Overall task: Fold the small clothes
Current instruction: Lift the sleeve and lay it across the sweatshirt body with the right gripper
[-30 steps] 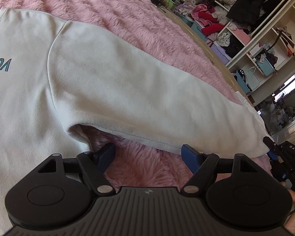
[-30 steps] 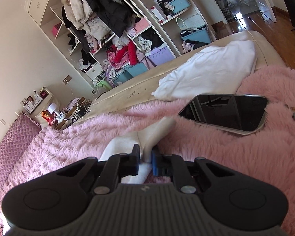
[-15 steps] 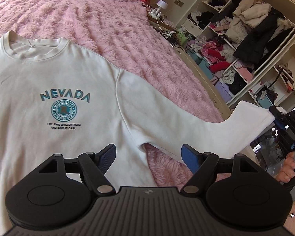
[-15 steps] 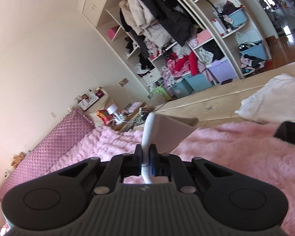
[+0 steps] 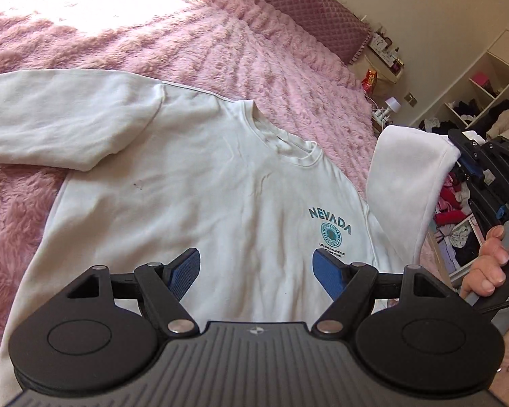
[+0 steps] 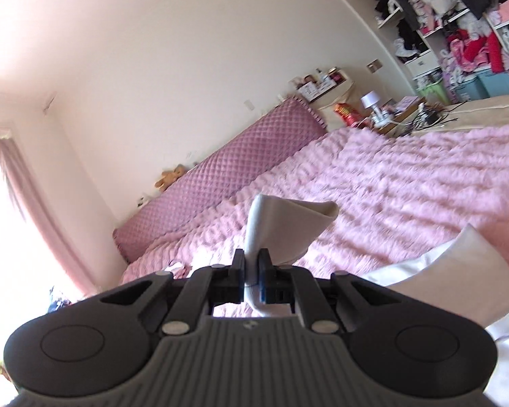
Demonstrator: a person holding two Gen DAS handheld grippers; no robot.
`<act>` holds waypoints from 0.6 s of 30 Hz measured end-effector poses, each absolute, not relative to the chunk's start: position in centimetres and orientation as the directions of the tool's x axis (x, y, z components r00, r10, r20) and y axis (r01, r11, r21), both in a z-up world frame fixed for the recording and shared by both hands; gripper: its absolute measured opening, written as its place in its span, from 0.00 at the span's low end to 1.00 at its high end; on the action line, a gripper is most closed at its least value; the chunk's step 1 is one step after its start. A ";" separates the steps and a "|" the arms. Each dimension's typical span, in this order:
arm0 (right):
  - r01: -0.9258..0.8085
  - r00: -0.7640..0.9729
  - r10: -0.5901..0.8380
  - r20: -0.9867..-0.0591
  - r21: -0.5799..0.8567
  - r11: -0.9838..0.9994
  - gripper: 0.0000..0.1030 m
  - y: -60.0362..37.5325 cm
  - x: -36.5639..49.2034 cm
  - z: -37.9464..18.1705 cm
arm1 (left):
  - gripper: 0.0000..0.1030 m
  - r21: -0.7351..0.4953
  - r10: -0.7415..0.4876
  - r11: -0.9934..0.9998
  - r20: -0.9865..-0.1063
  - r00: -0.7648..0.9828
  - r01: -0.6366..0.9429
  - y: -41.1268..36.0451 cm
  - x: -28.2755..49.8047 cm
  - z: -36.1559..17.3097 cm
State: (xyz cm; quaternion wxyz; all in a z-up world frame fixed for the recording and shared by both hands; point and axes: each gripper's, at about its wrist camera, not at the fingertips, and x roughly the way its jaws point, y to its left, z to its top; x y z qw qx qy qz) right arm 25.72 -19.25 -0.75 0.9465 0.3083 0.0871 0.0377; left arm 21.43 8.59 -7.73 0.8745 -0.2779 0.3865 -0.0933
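A white long-sleeved cotton sweatshirt (image 5: 200, 203) with a teal "NEVADA" print (image 5: 329, 218) lies face up on the fluffy pink bed cover (image 5: 220, 44). In the left wrist view its long axis runs from the hem at the lower left to the ribbed round collar (image 5: 281, 139) at the upper right, so the neck points toward the quilted mauve headboard (image 5: 308, 3). One sleeve (image 5: 61, 118) lies flat, stretching out to the left edge of that view. The other sleeve (image 5: 407, 183) is lifted off the bed, its cuff pinched in the right claw (image 6: 252, 273), whose blue pads are closed tight on the fabric; the cuff end (image 6: 288, 227) flares out beyond the pads. A hand (image 5: 495, 268) grips that claw's handle. The left claw (image 5: 256, 269) hangs over the shirt's chest with its jaws spread wide and nothing between them. Open white wardrobe shelves (image 6: 458, 23) hold heaped clothes, with teal bins (image 6: 485, 83) at the bottom.
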 end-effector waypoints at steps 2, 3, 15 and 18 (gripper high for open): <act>-0.070 0.967 0.196 -0.166 0.565 0.822 0.02 -15.5 26.0 -2.4 | 0.86 -0.557 -0.341 0.824 -0.636 0.692 -0.106 10.9 20.6 -8.4; -0.101 0.953 0.240 -0.186 0.551 0.828 0.02 -13.3 26.0 -3.7 | 0.86 -0.551 -0.326 0.826 -0.641 0.695 -0.121 11.5 20.4 -8.6; -0.173 0.792 0.431 -0.433 0.517 0.838 0.38 -8.2 25.8 -13.1 | 0.86 -0.601 -0.309 0.772 -0.640 0.703 -0.208 15.0 19.0 -12.4; -0.113 0.828 0.357 -0.432 0.495 0.861 0.43 -14.0 24.1 -11.5 | 0.86 -0.638 -0.347 0.746 -0.619 0.705 -0.192 13.8 19.9 -13.3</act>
